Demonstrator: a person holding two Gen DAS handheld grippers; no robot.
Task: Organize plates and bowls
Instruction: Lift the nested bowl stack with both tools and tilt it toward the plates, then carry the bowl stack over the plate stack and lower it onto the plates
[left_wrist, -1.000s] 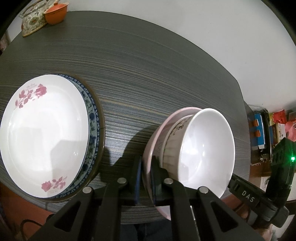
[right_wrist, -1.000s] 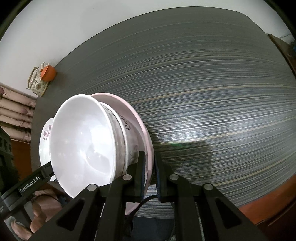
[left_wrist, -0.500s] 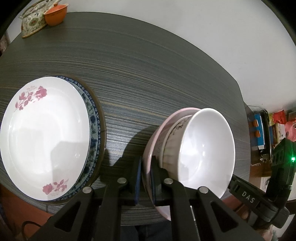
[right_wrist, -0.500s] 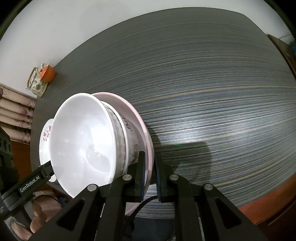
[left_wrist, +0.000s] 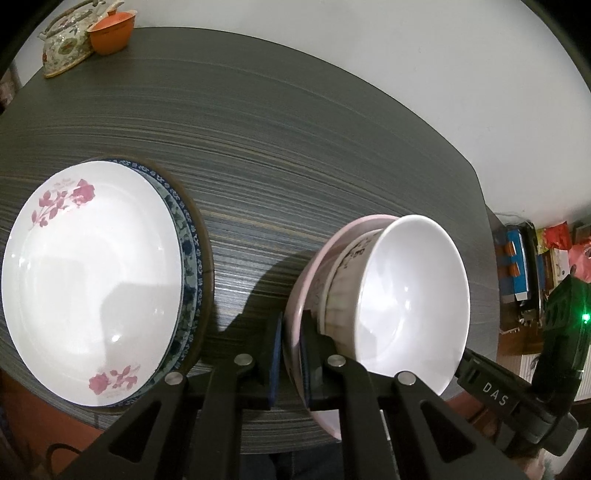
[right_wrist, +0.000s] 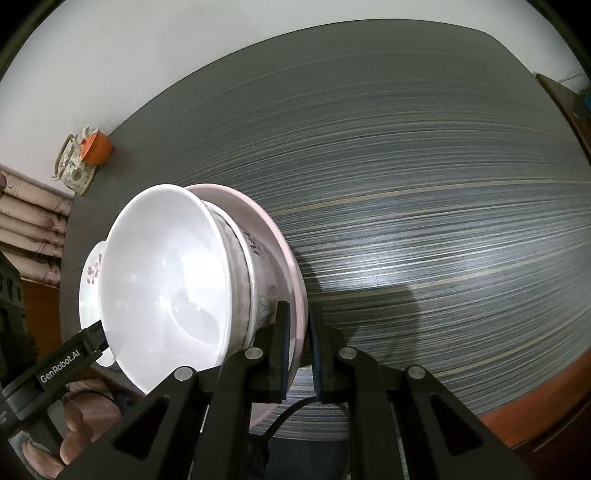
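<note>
Both tongs clamp pink plate rim: left tongs (left_wrist: 291, 354) at its 9 o'clock, right tongs (right_wrist: 298, 350) at 3. White bowl (left_wrist: 410, 302) sits in pink plate (left_wrist: 314, 258), above table (left_wrist: 295, 147). Floral plate (left_wrist: 92, 280) at 9 o'clock of it.

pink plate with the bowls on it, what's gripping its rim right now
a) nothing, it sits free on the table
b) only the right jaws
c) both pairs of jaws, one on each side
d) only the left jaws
c: the left gripper is clamped on one side of the pink plate rim, and the right gripper is clamped on the opposite side, with the stacked bowls between them.
</note>
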